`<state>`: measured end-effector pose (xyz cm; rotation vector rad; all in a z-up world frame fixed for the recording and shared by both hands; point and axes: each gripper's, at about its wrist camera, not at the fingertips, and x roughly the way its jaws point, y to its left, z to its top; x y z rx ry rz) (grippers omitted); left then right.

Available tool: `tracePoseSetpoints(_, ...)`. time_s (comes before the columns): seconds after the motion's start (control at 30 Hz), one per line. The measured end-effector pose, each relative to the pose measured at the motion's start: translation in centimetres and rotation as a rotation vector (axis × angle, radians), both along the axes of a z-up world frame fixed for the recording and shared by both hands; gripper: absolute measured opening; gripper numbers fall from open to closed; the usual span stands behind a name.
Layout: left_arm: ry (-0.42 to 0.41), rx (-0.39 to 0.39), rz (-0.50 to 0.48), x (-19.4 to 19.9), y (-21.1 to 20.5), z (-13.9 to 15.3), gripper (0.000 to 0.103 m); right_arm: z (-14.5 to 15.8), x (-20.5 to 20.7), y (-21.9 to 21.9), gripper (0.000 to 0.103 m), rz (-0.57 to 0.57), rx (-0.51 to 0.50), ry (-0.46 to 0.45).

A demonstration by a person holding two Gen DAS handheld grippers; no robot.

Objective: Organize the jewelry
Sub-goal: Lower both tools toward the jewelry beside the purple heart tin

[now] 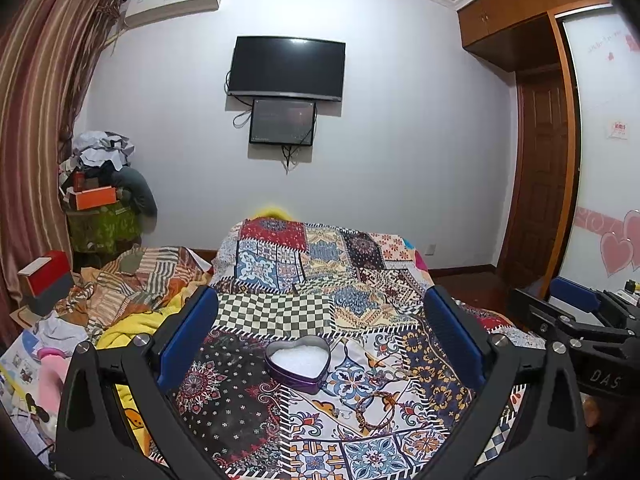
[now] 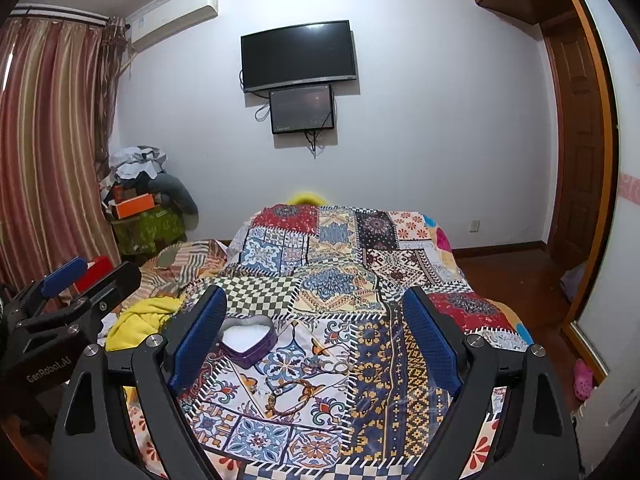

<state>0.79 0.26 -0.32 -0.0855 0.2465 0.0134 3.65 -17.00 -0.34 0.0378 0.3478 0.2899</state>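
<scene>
Here, a bed covered w/ a multicoloured patchwork-print cloth (image 1: 320, 280) fills the lower half of both wrist views. An open heart-shaped purple metal tin (image 1: 298, 362) lined w/ white padding sits on the cloth, roughly midway across and toward the near edge. Just beside it, closer still to the near edge and a bit to the right, lies a thin brown beaded bracelet loop (image 1: 374, 410), flat on the cloth, not touching the tin. Between tin and bracelet a small thin wire piece may lie on the print; too faint to tell what it is.

The left gripper (image 1: 320, 336), black w/ blue finger pads, hangs above the cloth w/ fingers spread wide, grasping nothing; tin and bracelet both show between its fingers. The right gripper (image 2: 314, 340) is likewise released, fingers wide apart and empty, w/ the bracelet between them and the tin near its left finger. Each gripper shows at the side edge of the other's view.

Bkgd: a black wall-mounted TV (image 1: 286, 68) w/ a smaller dark screen (image 1: 282, 122) under it, striped red-brown curtains (image 1: 36, 128) at left, and a wooden wardrobe (image 1: 532, 12) at right.
</scene>
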Motion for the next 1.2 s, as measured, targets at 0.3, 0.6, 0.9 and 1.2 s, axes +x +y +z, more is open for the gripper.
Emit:
tracePoseSetpoints(0.3,0.144,-0.023,0.024,3.7,1.2,-2.6,0.103,-2.4,2.6,0.0,0.088,-0.006,-0.031,0.113)
tracePoseSetpoints(0.6,0.356,-0.105,0.023,7.9,3.9,-8.1,0.088,-5.8,4.7,-0.1,0.085,0.009,-0.074,0.242)
tracePoseSetpoints(0.9,0.556,-0.171,-0.056,10.7,4.0,-13.0,0.063,-9.5,6.7,0.9,0.057,0.097,-0.097,0.384)
tracePoseSetpoints(1.2,0.659,-0.144,-0.186,12.5,1.3,-15.5,0.053,-11.4,8.2,2.0,0.038,0.161,-0.096,0.466)
